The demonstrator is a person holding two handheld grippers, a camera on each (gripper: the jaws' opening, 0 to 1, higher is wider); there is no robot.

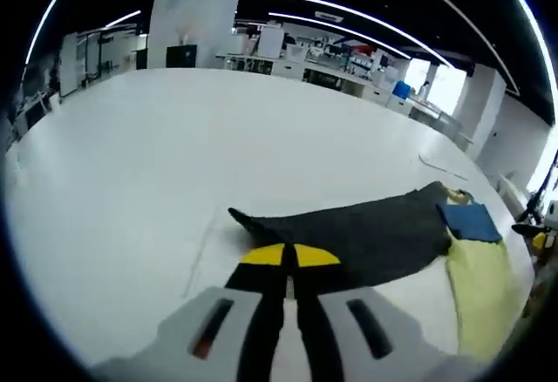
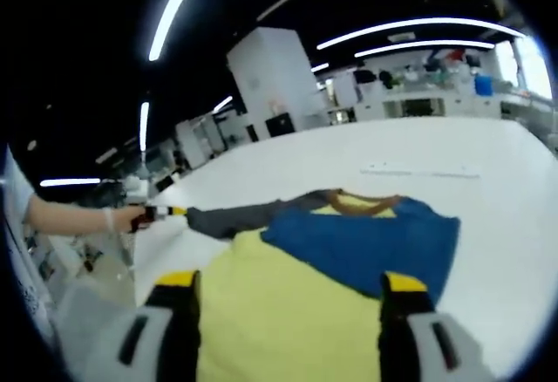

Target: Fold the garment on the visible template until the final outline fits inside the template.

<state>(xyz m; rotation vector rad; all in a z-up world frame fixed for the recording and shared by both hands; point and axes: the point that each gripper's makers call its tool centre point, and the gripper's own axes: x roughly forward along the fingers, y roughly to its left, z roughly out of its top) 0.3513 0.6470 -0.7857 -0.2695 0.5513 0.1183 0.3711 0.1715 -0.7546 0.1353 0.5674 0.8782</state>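
— Gripping anything? 
— Left gripper (image 1: pixel 289 258) pinches the dark grey sleeve (image 1: pixel 349 235) just ahead; right gripper (image 2: pixel 292 290) gapes wide over the yellow, blue and grey cloth garment (image 2: pixel 288 312) on the white table (image 2: pixel 488 155)

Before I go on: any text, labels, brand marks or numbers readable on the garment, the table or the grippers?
None can be read. The garment, in grey, blue and yellow panels, shows no print or tag. The white table is unmarked. The left gripper carries no lettering. Background shelves are too small and blurred to read.

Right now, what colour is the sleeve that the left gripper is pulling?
Dark grey. The sleeve shows best in the left gripper view.
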